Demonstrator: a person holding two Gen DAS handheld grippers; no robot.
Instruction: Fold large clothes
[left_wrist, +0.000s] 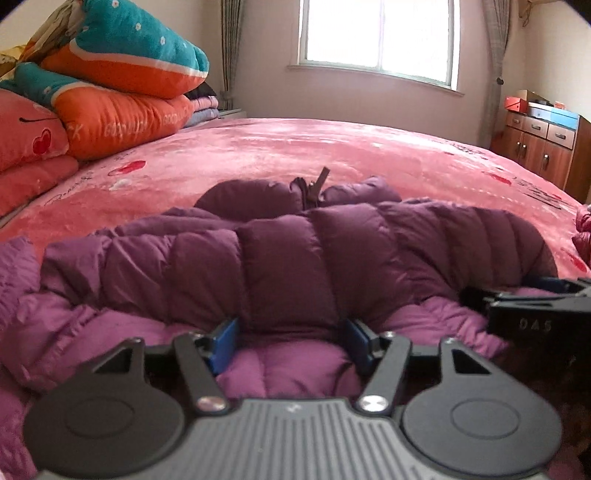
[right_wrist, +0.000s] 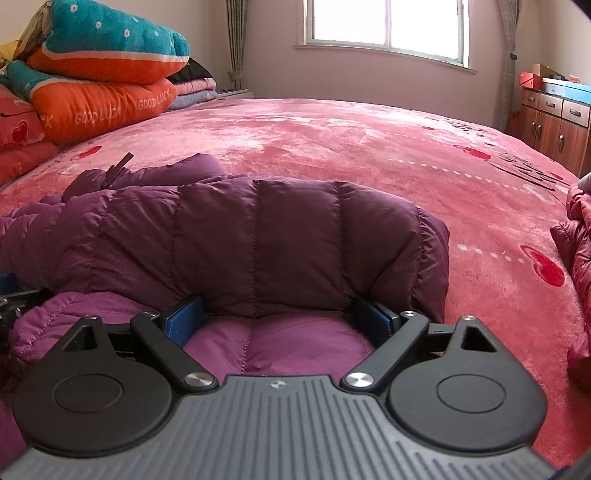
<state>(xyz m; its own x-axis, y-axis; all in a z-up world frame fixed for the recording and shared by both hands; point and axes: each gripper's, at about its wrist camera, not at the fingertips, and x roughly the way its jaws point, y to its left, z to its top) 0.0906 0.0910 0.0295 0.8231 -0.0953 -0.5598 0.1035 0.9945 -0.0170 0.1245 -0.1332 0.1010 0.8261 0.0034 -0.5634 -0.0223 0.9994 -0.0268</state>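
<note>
A dark purple quilted down jacket lies on the pink bed, its upper part folded over so the lighter purple lining shows in front. My left gripper stands with its jaws wide apart; the puffy folded edge sits between the blue pads without being squeezed. In the right wrist view the same jacket fills the near middle, and my right gripper is open around its folded edge. The right gripper's black body appears at the right edge of the left wrist view.
Folded quilts in orange and teal are stacked at the bed's back left. A wooden cabinet with boxes on it stands by the right wall. Another dark red padded garment lies at the bed's right edge. A window is behind.
</note>
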